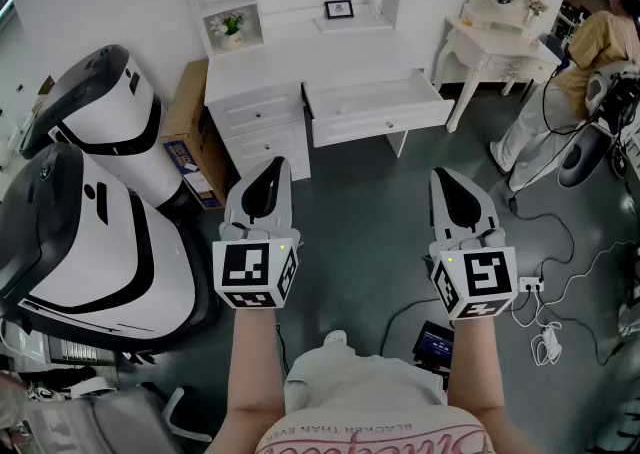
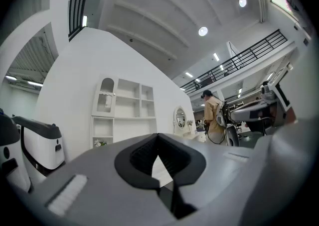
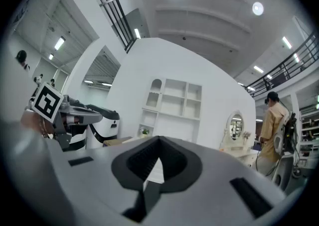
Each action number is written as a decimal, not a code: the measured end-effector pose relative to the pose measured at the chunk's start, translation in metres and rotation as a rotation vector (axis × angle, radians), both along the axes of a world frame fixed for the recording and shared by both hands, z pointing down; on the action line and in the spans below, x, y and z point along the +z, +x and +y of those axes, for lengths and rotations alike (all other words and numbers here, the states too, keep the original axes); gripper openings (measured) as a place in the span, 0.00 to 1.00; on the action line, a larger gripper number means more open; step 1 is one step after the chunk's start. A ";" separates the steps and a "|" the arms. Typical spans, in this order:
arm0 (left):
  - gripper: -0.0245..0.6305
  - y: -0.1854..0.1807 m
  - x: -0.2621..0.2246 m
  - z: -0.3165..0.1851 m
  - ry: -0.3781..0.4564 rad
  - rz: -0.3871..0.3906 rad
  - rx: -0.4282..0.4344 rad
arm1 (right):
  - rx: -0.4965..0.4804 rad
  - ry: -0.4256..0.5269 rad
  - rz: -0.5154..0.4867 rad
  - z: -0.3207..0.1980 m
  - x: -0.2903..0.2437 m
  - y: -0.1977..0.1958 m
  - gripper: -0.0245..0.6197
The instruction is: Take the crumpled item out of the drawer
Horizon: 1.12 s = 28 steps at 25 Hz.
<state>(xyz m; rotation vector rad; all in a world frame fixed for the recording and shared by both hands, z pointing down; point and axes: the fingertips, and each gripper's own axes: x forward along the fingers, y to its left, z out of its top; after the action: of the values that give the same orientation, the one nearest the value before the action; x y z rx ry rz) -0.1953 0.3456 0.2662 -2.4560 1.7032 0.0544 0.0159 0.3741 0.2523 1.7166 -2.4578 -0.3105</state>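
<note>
Left tool (image 1: 276, 168), right tool (image 1: 442, 178) closed; drawer (image 1: 375, 107) contents indiscernible.

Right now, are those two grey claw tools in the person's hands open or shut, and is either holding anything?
Left grey two-jaw gripper: closed, holding nothing.
Right grey two-jaw gripper: closed, holding nothing.

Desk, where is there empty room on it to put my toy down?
The desk top is bare in front of the picture frame, right of the plant. The grey floor in front of the desk is free too. Crowded: white machines on the left, cables on the right.
</note>
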 end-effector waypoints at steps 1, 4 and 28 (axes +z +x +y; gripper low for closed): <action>0.05 -0.001 0.000 -0.004 0.001 0.001 0.003 | 0.000 0.000 0.003 -0.004 0.000 -0.002 0.05; 0.05 -0.005 -0.001 -0.015 0.004 0.004 0.013 | 0.003 0.000 0.011 -0.013 0.000 -0.009 0.05; 0.05 0.022 0.017 -0.164 -0.018 -0.008 -0.008 | -0.023 -0.006 0.045 -0.172 0.015 0.017 0.05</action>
<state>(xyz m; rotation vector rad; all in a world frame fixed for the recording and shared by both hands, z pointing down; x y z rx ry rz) -0.1730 0.1821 0.2832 -2.4583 1.7178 0.0293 0.0326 0.2017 0.2676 1.6611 -2.4456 -0.3403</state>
